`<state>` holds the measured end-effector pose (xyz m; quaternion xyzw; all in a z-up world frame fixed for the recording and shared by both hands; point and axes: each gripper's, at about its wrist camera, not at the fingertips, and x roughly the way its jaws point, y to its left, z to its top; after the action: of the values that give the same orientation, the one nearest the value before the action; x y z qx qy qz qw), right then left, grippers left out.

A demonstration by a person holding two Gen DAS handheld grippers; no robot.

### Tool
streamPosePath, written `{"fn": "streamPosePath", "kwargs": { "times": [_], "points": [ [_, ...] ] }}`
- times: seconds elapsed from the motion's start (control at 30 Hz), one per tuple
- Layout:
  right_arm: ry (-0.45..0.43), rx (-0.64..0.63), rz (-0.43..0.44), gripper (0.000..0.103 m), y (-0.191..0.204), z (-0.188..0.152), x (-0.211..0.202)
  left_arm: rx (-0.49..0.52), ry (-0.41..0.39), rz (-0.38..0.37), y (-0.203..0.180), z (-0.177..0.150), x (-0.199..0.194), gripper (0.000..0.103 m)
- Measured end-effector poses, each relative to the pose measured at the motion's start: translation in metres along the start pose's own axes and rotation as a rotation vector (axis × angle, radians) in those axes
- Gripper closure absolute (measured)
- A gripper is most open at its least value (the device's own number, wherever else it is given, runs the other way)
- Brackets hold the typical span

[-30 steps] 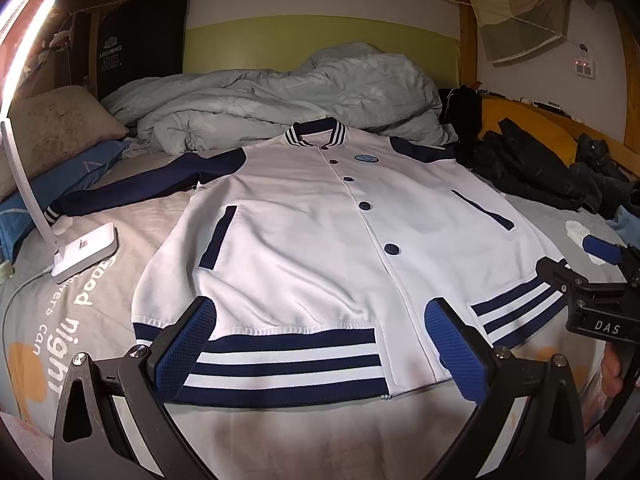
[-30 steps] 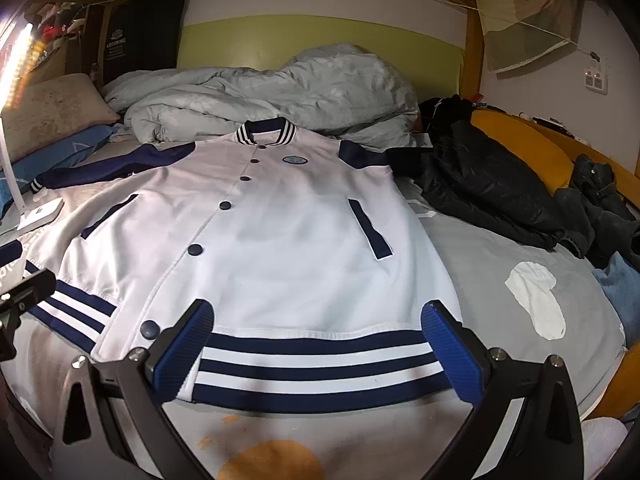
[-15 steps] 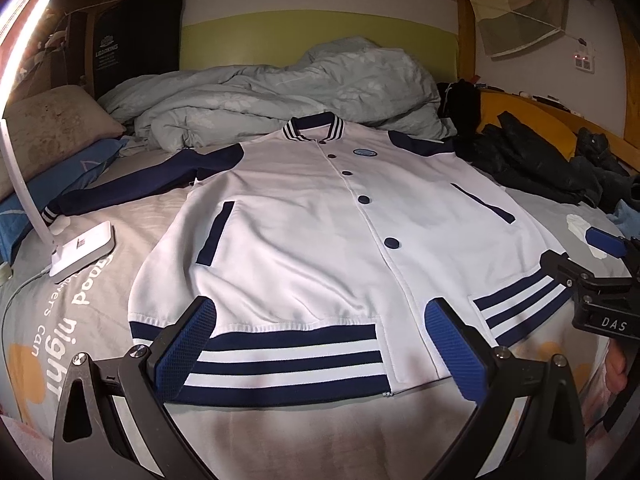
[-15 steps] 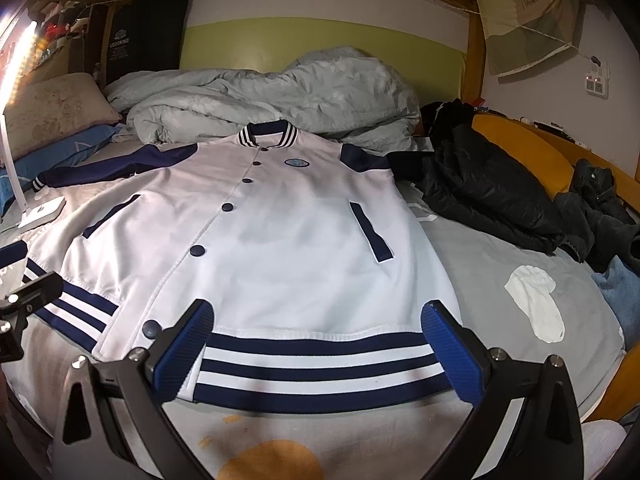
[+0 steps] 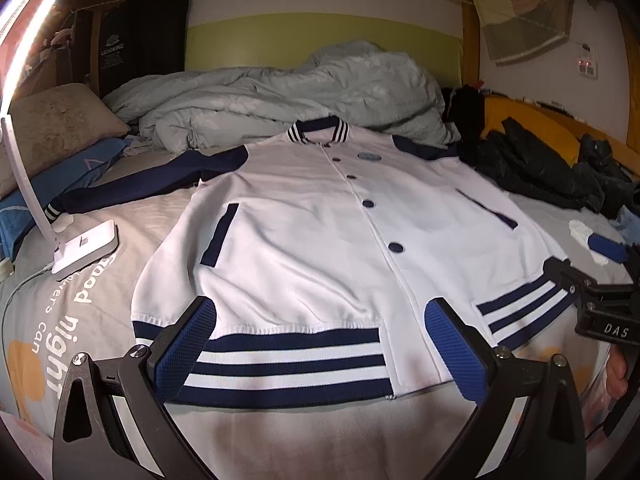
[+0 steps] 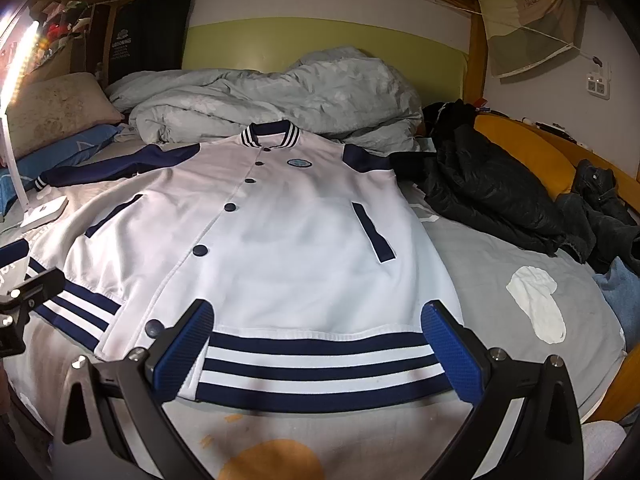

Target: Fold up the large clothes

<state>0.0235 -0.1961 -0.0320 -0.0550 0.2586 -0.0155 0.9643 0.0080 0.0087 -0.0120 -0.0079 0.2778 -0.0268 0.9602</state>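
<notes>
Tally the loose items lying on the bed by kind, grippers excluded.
Varsity jacket: 1
Duvet: 1
Pillows, beige and blue: 2
Desk lamp: 1
White sock: 1
Dark clothes pile: 1, garment count unclear
Blue cloth at right edge: 1
Total: 8

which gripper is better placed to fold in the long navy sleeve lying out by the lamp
Left, probably. The left hand-held gripper hangs open over the jacket hem on the side of that sleeve; the right hand-held gripper is over the far half, nearer the sock.
</notes>
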Motion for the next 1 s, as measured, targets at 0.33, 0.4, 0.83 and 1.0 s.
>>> {"fn": "streamPosePath", "kwargs": {
  "times": [0.33, 0.4, 0.83, 1.0],
  "points": [
    [-0.050, -0.002, -0.003, 0.000, 0.002, 0.000, -0.010, 0.010, -0.049, 0.063, -0.003, 0.002, -0.008, 0.000],
    [-0.035, 0.006, 0.014, 0.000, 0.001, 0.001, -0.008, 0.034, -0.048, 0.048, -0.007, 0.001, -0.008, 0.000],
    [0.024, -0.041, 0.074, 0.000, 0.008, 0.001, -0.003, 0.013, -0.027, 0.064, -0.001, 0.003, -0.009, 0.013],
    [0.059, -0.012, 0.063, 0.000, 0.002, 0.000, 0.001, 0.017, 0.003, 0.045, -0.002, 0.001, -0.004, 0.014]
  ]
}}
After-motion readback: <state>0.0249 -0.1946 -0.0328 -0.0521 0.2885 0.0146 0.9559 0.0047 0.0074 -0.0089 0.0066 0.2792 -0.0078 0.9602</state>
